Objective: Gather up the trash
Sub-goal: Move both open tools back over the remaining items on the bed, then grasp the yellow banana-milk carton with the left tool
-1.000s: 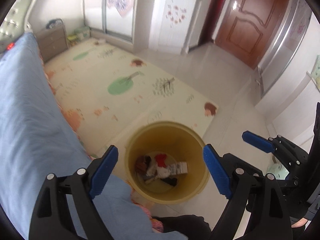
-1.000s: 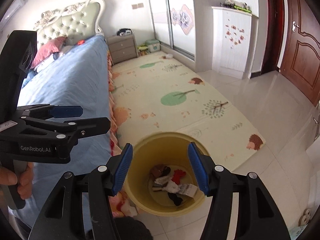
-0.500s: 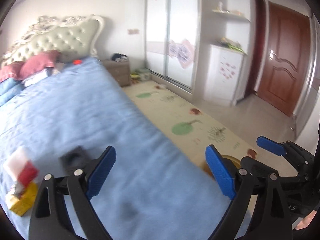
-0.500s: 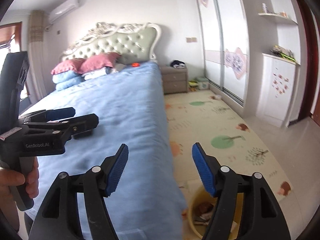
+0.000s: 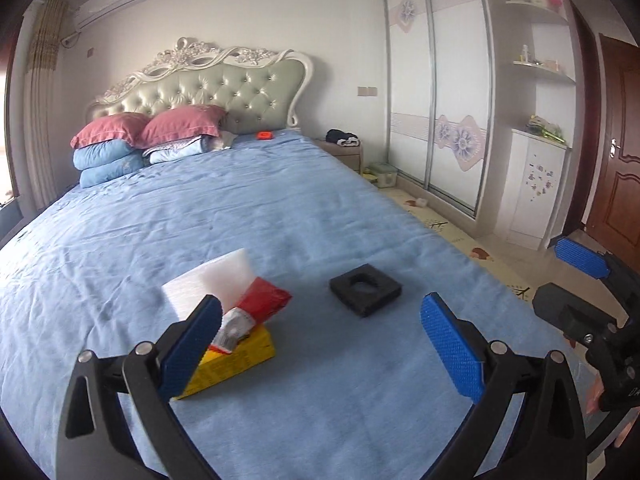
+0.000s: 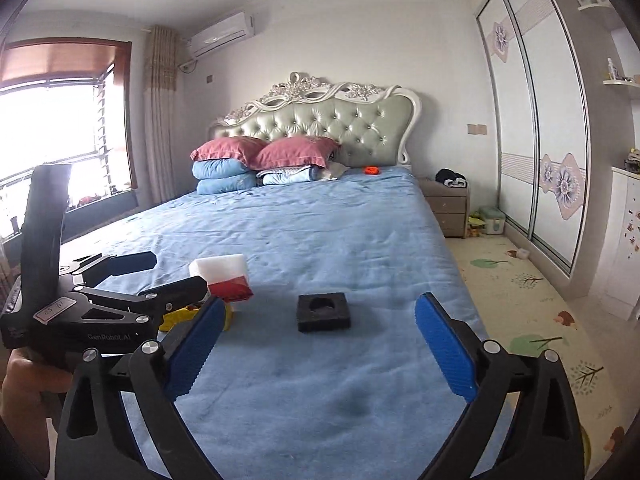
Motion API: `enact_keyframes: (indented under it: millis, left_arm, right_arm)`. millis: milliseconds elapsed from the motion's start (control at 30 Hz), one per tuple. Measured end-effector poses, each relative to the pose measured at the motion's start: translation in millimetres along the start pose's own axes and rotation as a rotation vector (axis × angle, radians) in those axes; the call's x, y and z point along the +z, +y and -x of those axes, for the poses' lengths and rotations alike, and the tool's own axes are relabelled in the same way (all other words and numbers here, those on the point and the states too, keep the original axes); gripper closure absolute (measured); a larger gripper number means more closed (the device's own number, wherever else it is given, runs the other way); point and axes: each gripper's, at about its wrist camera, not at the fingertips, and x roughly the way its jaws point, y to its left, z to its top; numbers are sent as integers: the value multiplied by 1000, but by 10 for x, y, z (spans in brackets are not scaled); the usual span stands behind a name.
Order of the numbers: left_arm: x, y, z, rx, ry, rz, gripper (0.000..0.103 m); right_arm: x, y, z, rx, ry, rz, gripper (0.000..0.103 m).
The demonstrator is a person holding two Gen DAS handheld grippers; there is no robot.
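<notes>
Both grippers over the blue bed, jaws opening, nothing between them.

Left gripper (image 5: 320, 344) and right gripper (image 6: 320, 344) fill the lower frame. Trash on the bedsheet (image 5: 280, 200): black foam square (image 5: 365, 289) at centre; white foam block (image 5: 212, 280), red wrapper (image 5: 262, 304) and yellow box (image 5: 236, 360) piled together, left of centre.

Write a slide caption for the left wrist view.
Left gripper opening, empty, above blue bed with black foam square and yellow box.
</notes>
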Motion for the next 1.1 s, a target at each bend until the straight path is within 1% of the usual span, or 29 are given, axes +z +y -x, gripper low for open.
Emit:
enact_keyframes:
  millis: [67, 233, 333, 433, 700, 800, 867, 1000, 1100]
  left_arm:
    - [-68, 177, 0, 18, 14, 25, 4]
    - [-219, 574, -49, 55, 49, 67, 4]
    - [-293, 713, -50, 60, 56, 88, 4]
    - [-329, 755, -97, 56, 63, 83, 4]
    - [-466, 935, -315, -2, 92, 40, 4]
    - [-510, 1037, -418, -58, 116, 9, 4]
    - [-536, 1124, -511, -76, 143, -1, 4]
    - [-546, 1320, -703, -175, 196, 36, 4]
    - [-540, 1408, -875, -195, 244, 35, 4]
  right_arm:
    - [7, 123, -65, 16, -7, 10, 8]
    - [3, 354, -237, 47, 17, 33, 8]
    - [-12, 474, -332, 60, 33, 48, 8]
    - [-7, 556, -420, 65, 46, 56, 8]
    - [-6, 675, -662, 81, 97, 71, 8]
    - [-2, 726, -744, 87, 116, 80, 8]
    - [4, 782, -810, 92, 126, 82, 8]
    - [18, 912, -946, 113, 150, 86, 8]
    - [-4, 1001, -1075, 125, 185, 89, 8]
